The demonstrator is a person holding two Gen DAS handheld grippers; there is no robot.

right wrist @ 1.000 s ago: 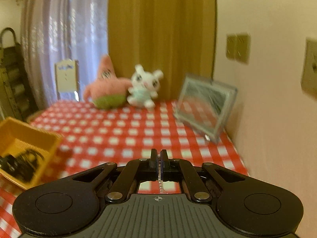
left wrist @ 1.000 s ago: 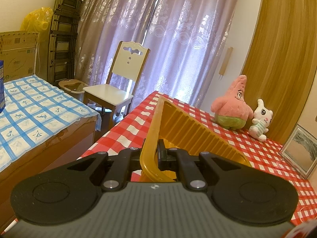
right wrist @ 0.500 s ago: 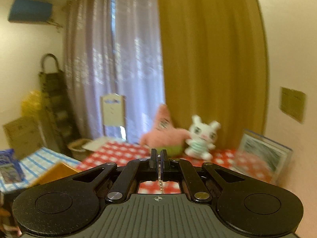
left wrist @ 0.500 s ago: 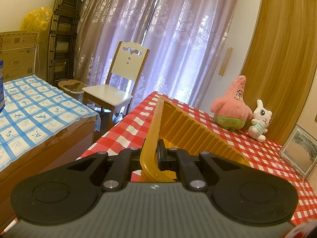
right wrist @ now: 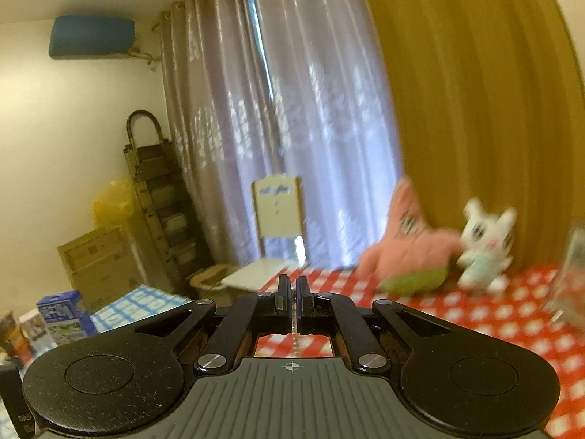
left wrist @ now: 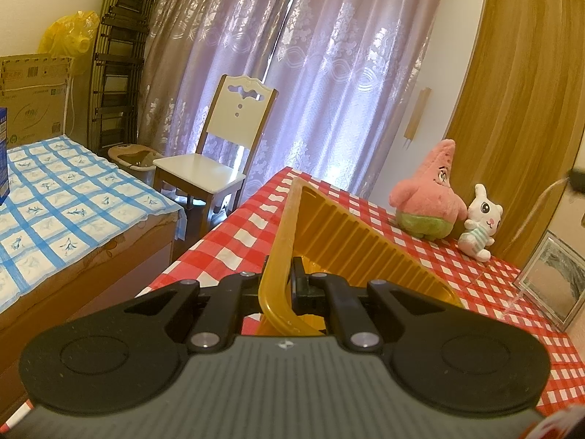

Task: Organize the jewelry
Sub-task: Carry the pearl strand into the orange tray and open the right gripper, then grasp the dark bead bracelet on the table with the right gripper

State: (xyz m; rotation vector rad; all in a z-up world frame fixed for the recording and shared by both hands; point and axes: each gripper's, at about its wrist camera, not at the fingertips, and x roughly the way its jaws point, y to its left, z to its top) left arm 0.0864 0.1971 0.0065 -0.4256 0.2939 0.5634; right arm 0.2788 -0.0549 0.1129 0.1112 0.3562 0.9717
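Left hand-held gripper [left wrist: 289, 285] clamped on yellow tray [left wrist: 351, 245] rim, tray running toward frame centre; right hand-held gripper [right wrist: 293, 305] pinches thin chain [right wrist: 294, 340], tray outside right view.

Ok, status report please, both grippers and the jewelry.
Left gripper shut on yellow tray rim, tray tilted. Right gripper shut on thin chain, raised above the table. Nothing in the way.

You were working in a home bedroom: a bed [left wrist: 69, 212] with a blue-checked cover, lilac curtains [left wrist: 292, 73], a white chair [left wrist: 219, 153], plush toys [left wrist: 431, 197] on a red-checked tablecloth [left wrist: 493, 285], and a wall air conditioner [right wrist: 91, 36].
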